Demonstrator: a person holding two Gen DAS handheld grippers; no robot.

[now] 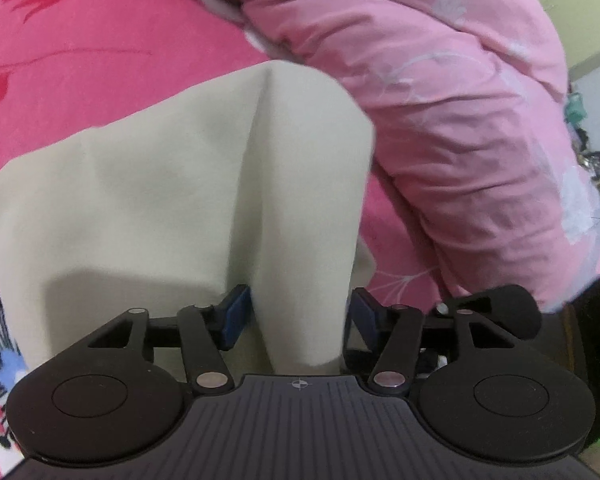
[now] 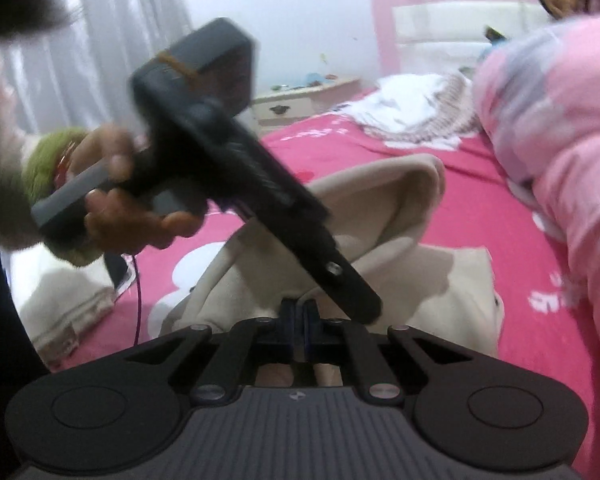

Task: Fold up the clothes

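A cream garment (image 1: 172, 200) lies bunched on the pink bedsheet (image 1: 80, 60), and one tall fold of it rises toward me. That fold runs between the blue pads (image 1: 236, 316) of my left gripper (image 1: 300, 312), whose jaws stand apart and do not squeeze it. In the right wrist view the same cream garment (image 2: 428, 280) heaps up around my right gripper (image 2: 300, 316), whose pads are pressed together on an edge of the cloth. The left gripper's finger (image 2: 352, 288) slants across just above those pads, held by a person's hand (image 2: 120, 200).
A thick pale pink quilt (image 1: 460, 120) is piled along the right side of the bed. Farther up the bed lie white clothes (image 2: 412, 112), with a nightstand (image 2: 300, 96) and a pink headboard (image 2: 440, 20) behind. A folded cream cloth (image 2: 68, 300) and a thin cable (image 2: 138, 292) sit at the left.
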